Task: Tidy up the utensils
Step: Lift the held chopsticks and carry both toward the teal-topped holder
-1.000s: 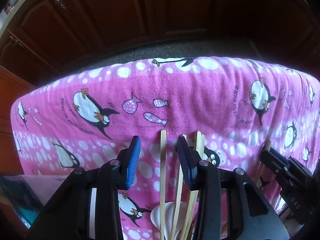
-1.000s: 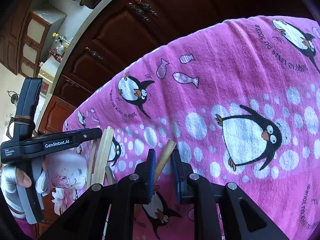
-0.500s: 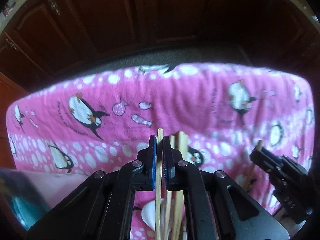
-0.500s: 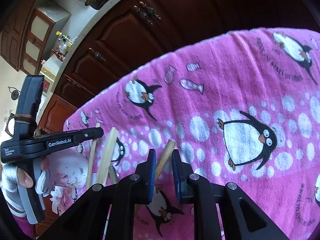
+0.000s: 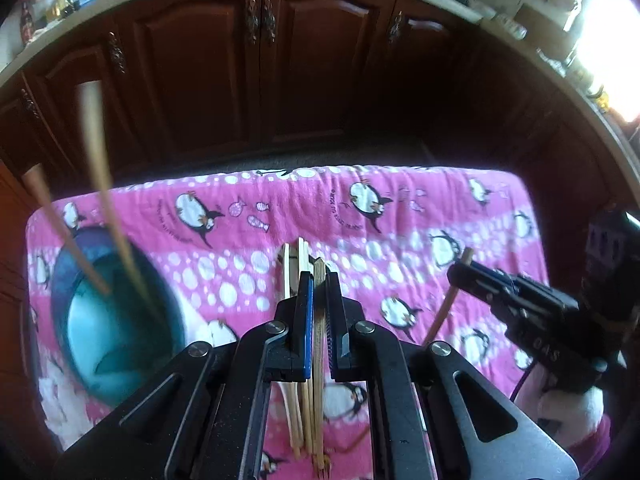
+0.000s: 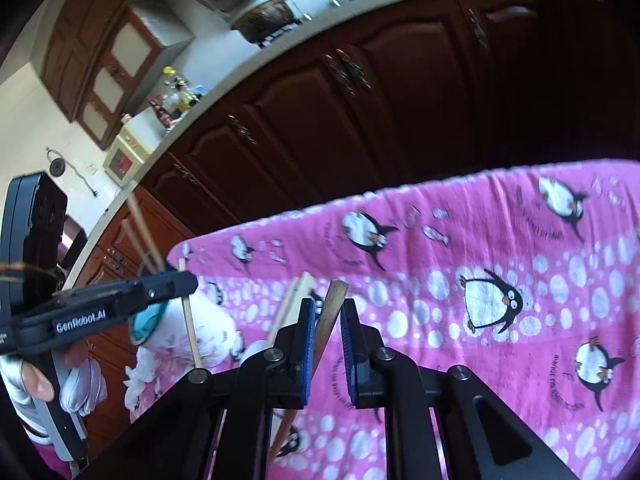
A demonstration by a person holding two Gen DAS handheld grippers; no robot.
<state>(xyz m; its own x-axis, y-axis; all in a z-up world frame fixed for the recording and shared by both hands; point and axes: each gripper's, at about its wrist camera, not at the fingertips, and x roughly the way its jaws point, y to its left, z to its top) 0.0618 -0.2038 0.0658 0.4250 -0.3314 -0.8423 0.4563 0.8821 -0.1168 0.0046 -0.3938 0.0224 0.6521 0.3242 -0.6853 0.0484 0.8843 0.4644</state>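
Left wrist view, held chopstick: a darker wooden chopstick (image 5: 319,320) sits pinched between the blue pads of the left gripper (image 5: 319,312), at centre frame, pointing up the picture.
Loose chopsticks: a small bundle of pale chopsticks (image 5: 298,408) lies on the pink penguin towel (image 5: 400,264) just left of the held one, passing under the jaws.
Cup: a teal cup (image 5: 112,320) at left of frame, blurred, with two chopsticks (image 5: 96,152) standing tilted in it.
Right gripper as seen here: right gripper (image 5: 460,272) at right of frame, clamped on a brown chopstick (image 5: 444,308) that hangs down towards the towel.
Right wrist view, held chopstick: the brown chopstick (image 6: 330,320) slants between the blue pads of the right gripper (image 6: 327,328); jaws narrowed around it, its top end above the fingertips.
Left gripper as seen here: black body at left of frame, marked GenRobot.AI, gripping a thin pale stick.
Surroundings: dark wooden cabinets (image 6: 360,112) behind the towel, counter above.
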